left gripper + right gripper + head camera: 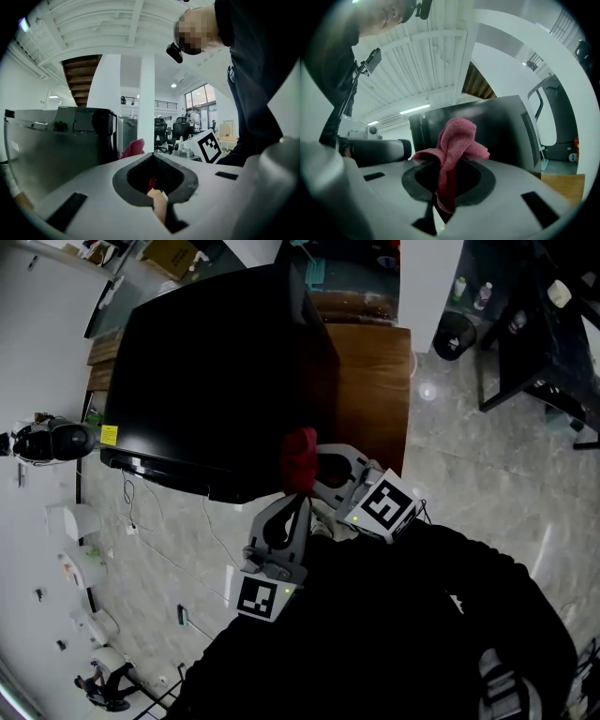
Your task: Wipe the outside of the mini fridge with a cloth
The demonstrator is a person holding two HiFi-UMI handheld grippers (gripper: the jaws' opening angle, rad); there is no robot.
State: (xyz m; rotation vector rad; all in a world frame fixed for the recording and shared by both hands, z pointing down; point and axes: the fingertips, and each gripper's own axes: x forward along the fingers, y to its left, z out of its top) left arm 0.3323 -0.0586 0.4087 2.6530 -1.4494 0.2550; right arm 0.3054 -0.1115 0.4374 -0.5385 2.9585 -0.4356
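On the wooden table (375,395): black mini fridge (216,371), filling my head view from 10 to 12 o'clock.
Right gripper (312,474): jaws pinching the red cloth (300,458); in the right gripper view I see it bunched up out of the tips.
Cloth position: near centre frame, against the fridge's near lower corner; I can't tell whether it touches.
Left gripper (298,504): jaws pressed together on nothing, at 6 o'clock from the cloth, just beside the other gripper.
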